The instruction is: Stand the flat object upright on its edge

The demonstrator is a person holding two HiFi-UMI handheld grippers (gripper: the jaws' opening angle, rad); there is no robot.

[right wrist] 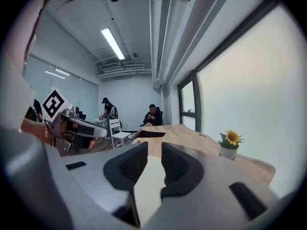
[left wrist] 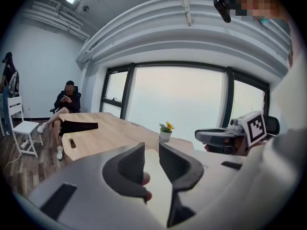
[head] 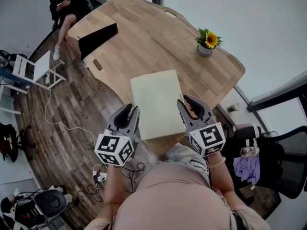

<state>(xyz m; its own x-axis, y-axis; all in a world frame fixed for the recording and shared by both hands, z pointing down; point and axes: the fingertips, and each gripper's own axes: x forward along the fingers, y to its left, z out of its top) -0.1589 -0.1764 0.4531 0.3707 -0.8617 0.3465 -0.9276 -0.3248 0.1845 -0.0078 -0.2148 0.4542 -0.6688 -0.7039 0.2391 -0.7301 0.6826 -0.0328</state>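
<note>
A pale yellow flat board lies flat at the near edge of the wooden table. My left gripper sits at the board's left edge and my right gripper at its right edge, both near the front corners. In the left gripper view the jaws stand a narrow gap apart, and the board shows below through the gap. The right gripper stands likewise over the board. Neither pair of pads presses on anything.
A potted sunflower stands at the table's far right edge. A black object lies at the far left end. A seated person is beyond it, with a white chair on the floor to the left and an office chair to the right.
</note>
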